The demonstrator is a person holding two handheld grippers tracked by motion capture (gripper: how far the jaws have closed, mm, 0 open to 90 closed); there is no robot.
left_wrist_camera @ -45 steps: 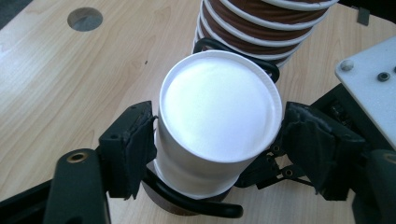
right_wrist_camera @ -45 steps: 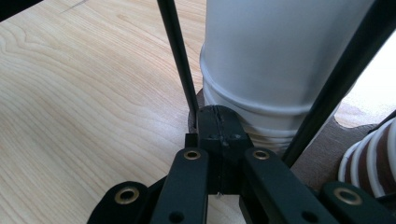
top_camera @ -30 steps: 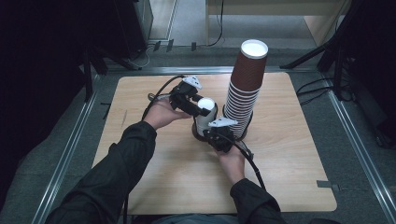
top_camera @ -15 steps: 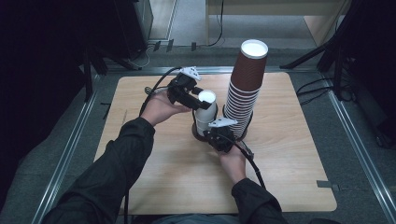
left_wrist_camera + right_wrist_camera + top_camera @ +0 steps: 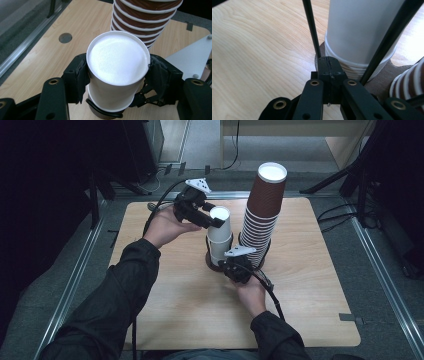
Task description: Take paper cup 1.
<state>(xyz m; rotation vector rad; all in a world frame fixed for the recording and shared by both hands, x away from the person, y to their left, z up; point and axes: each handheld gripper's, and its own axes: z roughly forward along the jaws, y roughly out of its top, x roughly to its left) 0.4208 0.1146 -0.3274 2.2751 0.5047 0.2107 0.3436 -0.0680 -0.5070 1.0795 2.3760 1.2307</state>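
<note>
My left gripper (image 5: 218,221) is shut on a white paper cup (image 5: 220,226), held above a short stack of white cups (image 5: 219,254). In the left gripper view the black pads (image 5: 78,77) press both sides of the cup (image 5: 117,60), whose bottom still sits inside the cup below. The stack stands in a black wire cup holder (image 5: 311,27) on a brown base (image 5: 384,82). My right gripper (image 5: 231,266) is low at the holder's near side. Its jaws (image 5: 329,67) are closed together, pinching the front edge of the holder's base.
A tall stack of brown paper cups (image 5: 262,210) rises just right of the white stack, close to both grippers. The wooden table (image 5: 165,285) has a round hole (image 5: 65,37) on its left part. Metal rails and cables run around the table.
My left gripper has risen with the white cup, drawing it up out of the white stack. The right gripper has stayed at the holder's base.
</note>
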